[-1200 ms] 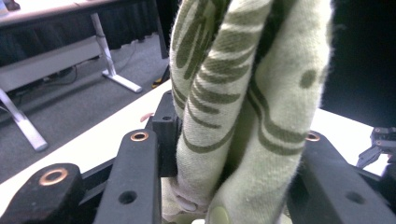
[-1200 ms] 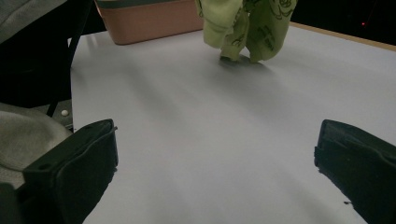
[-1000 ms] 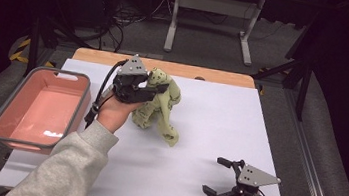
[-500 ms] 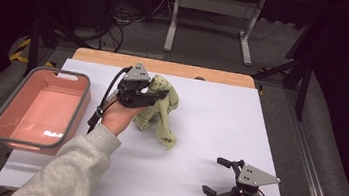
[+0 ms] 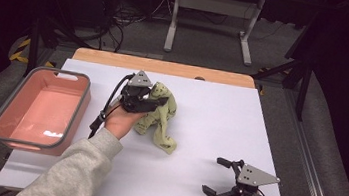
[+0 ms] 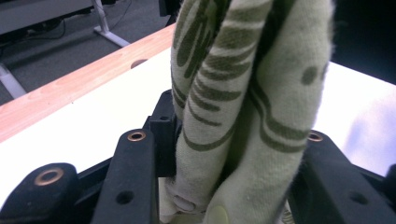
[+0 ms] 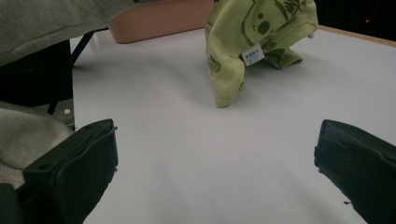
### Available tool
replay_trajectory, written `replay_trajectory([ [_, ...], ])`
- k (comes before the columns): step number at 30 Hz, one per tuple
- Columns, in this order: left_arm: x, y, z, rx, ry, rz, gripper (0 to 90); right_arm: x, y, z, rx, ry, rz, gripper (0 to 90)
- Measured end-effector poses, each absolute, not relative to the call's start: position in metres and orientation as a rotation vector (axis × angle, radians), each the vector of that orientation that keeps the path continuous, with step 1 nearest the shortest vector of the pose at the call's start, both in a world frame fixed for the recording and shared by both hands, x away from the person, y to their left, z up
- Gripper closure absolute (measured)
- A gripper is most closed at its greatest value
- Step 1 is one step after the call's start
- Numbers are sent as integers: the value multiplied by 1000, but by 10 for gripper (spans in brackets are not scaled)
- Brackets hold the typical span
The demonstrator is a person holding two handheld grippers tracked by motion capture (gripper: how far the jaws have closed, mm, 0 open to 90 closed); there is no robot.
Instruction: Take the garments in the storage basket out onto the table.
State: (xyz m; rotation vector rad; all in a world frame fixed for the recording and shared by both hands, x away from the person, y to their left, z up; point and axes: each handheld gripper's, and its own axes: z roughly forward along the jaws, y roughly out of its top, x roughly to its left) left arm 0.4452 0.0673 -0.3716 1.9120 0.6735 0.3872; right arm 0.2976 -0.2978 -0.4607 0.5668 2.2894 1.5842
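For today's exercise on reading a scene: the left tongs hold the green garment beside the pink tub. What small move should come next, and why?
Probably lift a little higher. The left tongs are shut on the green garment, but its lower end seems to touch the white table. Clearing it first should let it swing toward the pink tub without dragging.

- The left gripper (image 5: 146,99) pinches a pale green patterned garment (image 5: 160,119), lifting its top while its lower end trails on the white table (image 5: 201,111).
- A pink bin with a grey rim (image 5: 40,107) sits to the left, well apart.
- The right gripper (image 5: 220,177) rests near the front edge, jaws spread wide.
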Motion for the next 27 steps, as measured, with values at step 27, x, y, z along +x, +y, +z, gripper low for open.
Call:
replay_trajectory([
  [27, 449, 60, -402, 1961, 682, 382, 521, 298, -297, -461, 562, 2294, 1585, 3],
])
